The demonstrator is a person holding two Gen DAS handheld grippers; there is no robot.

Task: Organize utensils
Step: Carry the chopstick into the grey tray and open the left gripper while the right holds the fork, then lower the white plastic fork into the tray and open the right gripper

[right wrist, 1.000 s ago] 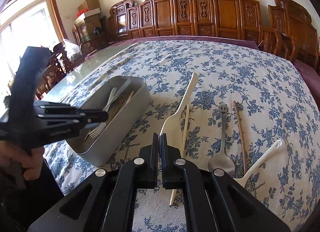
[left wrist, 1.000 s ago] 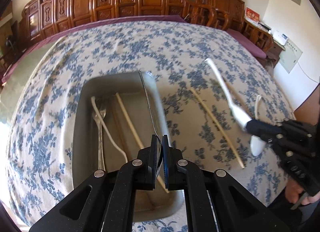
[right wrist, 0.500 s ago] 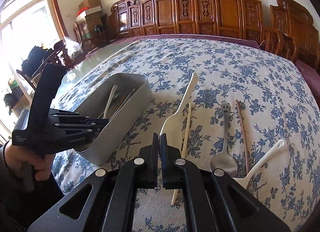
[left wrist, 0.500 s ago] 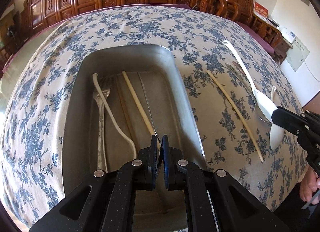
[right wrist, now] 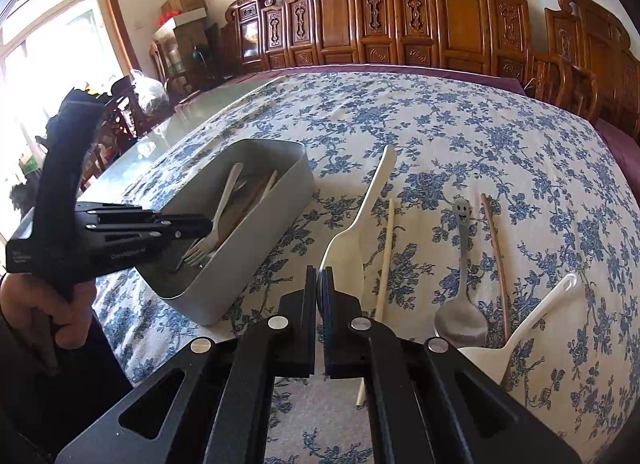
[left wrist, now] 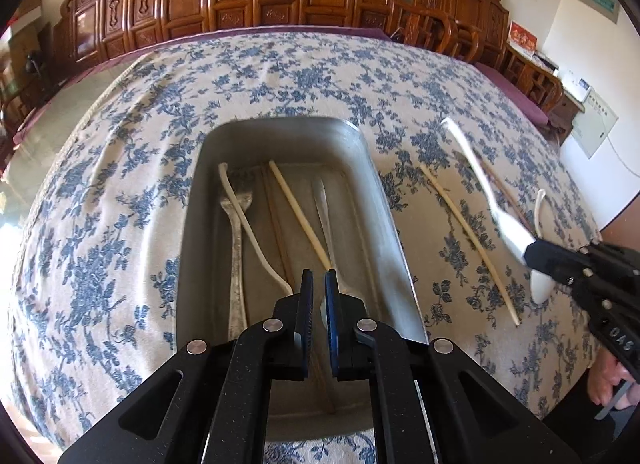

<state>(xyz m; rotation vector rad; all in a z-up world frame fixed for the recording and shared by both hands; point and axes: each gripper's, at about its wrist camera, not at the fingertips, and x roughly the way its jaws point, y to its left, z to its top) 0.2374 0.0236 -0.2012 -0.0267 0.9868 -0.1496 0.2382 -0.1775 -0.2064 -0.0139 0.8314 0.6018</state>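
A grey metal tray (left wrist: 392, 199) (right wrist: 280, 199) holds a fork (left wrist: 238, 232), a white spoon (left wrist: 256, 236), chopsticks (left wrist: 298, 211) and a thin metal utensil (left wrist: 326, 207). My left gripper (left wrist: 316, 288) hangs over the tray's near end, its jaws slightly parted, the metal utensil lying free below. It shows in the right wrist view (right wrist: 200, 223) too. My right gripper (right wrist: 319, 284) is shut on a white plastic spoon (right wrist: 360, 223), held above the cloth right of the tray; it also shows in the left wrist view (left wrist: 480, 179).
On the blue floral tablecloth (right wrist: 440, 123) right of the tray lie a pale chopstick (right wrist: 386, 256), a smiley metal spoon (right wrist: 462, 264), a brown chopstick (right wrist: 496, 256) and a white rice paddle (right wrist: 520, 336). Carved wooden chairs (right wrist: 440, 23) line the far side.
My left gripper opened a little and let the thin metal utensil drop into the tray, then pulled back. My right gripper lifted the white spoon slightly.
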